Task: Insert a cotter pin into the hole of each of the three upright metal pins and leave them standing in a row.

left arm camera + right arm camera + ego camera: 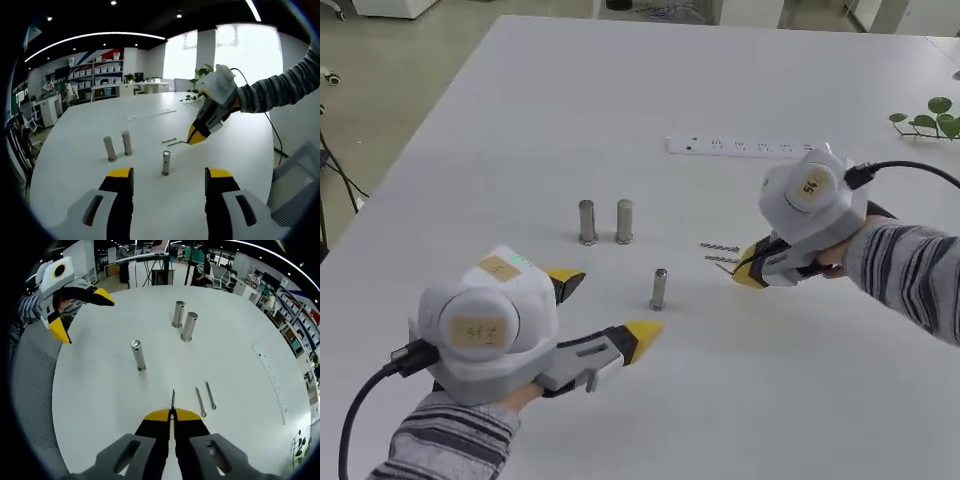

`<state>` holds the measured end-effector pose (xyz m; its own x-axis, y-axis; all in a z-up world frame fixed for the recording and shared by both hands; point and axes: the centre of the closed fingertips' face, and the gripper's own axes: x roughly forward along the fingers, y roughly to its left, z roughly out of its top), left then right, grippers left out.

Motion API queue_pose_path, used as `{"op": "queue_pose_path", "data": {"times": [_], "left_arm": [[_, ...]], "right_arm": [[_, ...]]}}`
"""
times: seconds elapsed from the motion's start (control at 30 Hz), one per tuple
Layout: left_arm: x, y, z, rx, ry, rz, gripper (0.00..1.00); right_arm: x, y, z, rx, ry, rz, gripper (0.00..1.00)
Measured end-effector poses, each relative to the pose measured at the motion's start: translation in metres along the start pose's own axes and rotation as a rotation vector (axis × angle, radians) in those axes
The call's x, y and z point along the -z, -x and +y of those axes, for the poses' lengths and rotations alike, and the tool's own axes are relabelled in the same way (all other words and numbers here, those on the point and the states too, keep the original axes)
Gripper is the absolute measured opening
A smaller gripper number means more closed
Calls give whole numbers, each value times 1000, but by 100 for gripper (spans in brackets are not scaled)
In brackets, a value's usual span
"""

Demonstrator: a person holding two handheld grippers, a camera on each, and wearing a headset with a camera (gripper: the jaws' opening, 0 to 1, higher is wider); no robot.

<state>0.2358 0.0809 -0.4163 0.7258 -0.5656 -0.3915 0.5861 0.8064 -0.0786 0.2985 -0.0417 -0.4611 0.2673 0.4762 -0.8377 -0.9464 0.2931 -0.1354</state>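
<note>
Starting with the head view: you have three metal pins (624, 221) upright on the white table (520, 120); two stand side by side, while the third pin (659, 289) stands apart and nearer you, so they make no row yet; your left gripper (605, 308) hangs near that third pin, jaws spread with nothing between them; your right gripper (750, 272) sits at the loose cotter pins (720, 247), which lie flat to the right of the metal pins; a power strip (740, 148) lies further back.

Left gripper view: jaws wide apart and empty; third pin (165, 162) straight ahead, well clear of the tips; right gripper (197, 132) low over the table beyond it.

Right gripper view: jaws clenched on one cotter pin (173, 399), its shaft poking forward from the tips; two loose cotter pins (200, 401) lie just beside it on the table; no cotter pin shows through any metal pin.

Judgement: you have one cotter pin picked up and none inserted; all three insertions are left, and the third pin likely needs lining up with the other two.
</note>
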Motion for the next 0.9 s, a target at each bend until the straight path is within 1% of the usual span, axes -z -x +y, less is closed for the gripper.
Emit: {"op": "queue_pose_path", "data": {"times": [0.03,0.07,0.17,0.2,0.27,0.3,0.37,0.43,0.47,0.5,0.53,0.57,0.63,0.7,0.77,0.83,0.87,0.9], "left_arm": [[0,-1,-2,11,3,4,51],[1,-2,-3,17,6,7,48],[-2,-4,-7,35,-15,5,44],[-2,-4,-7,38,-18,3,42],[-3,-6,-10,57,-13,-1,38],[-3,-7,-11,69,-13,1,36],[-3,-8,-13,83,-25,5,33],[-1,-10,-15,97,-26,16,31],[-1,-11,-16,105,-22,19,30],[-1,-11,-16,109,-13,18,29],[-2,-11,-18,121,2,15,29],[-3,-11,-20,130,10,11,27],[-4,-12,-22,143,23,11,25],[-4,-12,-26,157,44,14,24],[-5,-12,-30,176,72,13,22],[-6,-12,-32,187,96,12,19],[-7,-12,-33,192,105,13,19],[-8,-12,-35,203,122,12,18]], "right_arm": [[-1,1,2,1,11,-5,0],[-5,3,6,2,47,-22,0],[-11,6,18,-3,54,-48,0],[-15,8,22,-2,71,-67,0],[-19,10,27,7,103,-76,0],[-20,8,23,7,114,-79,0],[-26,10,29,10,164,-98,0],[-28,12,35,8,183,-104,0],[-31,13,40,5,203,-111,0],[-34,15,45,4,222,-120,0],[-37,16,45,17,237,-128,0],[-40,17,47,24,272,-137,0],[-43,18,53,19,285,-146,0],[-50,21,59,18,313,-170,0],[-53,22,65,13,329,-179,0],[-57,23,71,7,366,-183,0],[-59,24,74,10,396,-186,0],[-60,25,76,13,410,-184,0]]}}
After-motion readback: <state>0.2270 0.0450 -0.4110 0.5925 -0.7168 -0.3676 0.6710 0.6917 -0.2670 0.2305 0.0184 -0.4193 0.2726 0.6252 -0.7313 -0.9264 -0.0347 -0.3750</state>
